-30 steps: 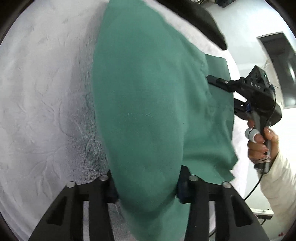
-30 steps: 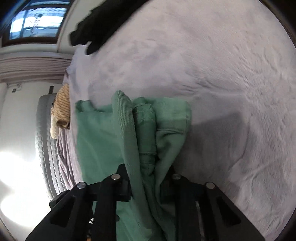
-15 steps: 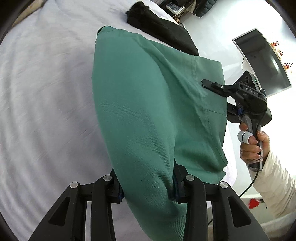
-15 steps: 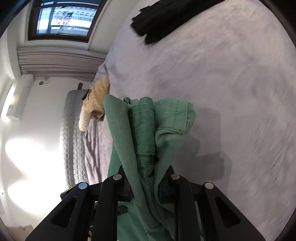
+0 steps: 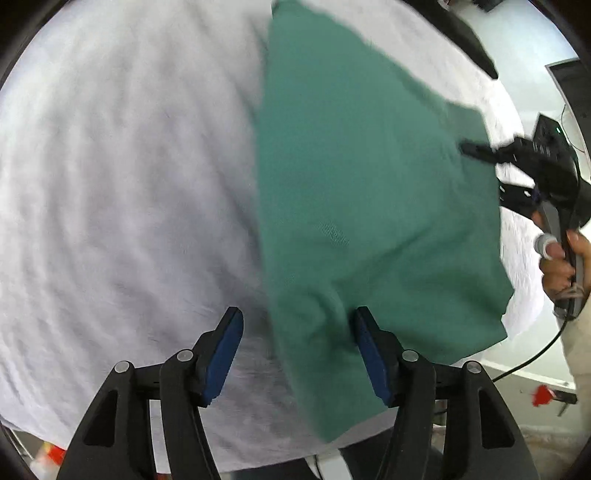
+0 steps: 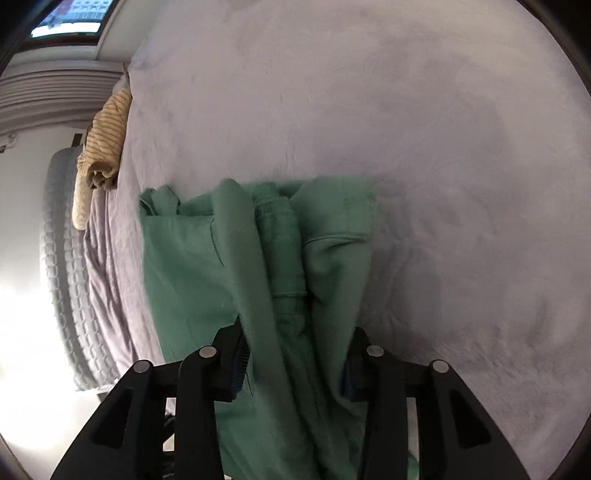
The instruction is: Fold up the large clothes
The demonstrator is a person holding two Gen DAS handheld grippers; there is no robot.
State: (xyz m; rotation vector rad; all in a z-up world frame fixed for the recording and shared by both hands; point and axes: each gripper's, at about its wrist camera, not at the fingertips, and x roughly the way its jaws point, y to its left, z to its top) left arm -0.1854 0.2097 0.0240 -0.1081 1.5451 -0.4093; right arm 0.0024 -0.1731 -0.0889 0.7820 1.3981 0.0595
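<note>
Pale lavender bedding (image 6: 424,147), plush and faintly embossed, fills nearly everything behind the tools. At the left gripper (image 5: 297,347) the jaws are opening: its blue pads stand apart, the left one clear of any cloth, the right one touching or just beside a bunched edge of the green garment (image 5: 369,184) that runs between them. The right gripper (image 6: 293,363) is opening too, with a thick roll of the same fabric between its jaws and barely slackened; its pads look just off the cloth, though blur makes that uncertain. My reading is that both ends are being let go together so the folded piece settles flat on the bed.

The cloth is a dense, matte twill with stitched hems and seams, heavy enough to hang in broad, soft folds. Further out, a person's hand (image 5: 557,266) grips the right tool's handle. A tan striped garment (image 6: 107,136) lies crumpled at the bed's edge, and dark clothing (image 5: 465,33) lies at its far side.
</note>
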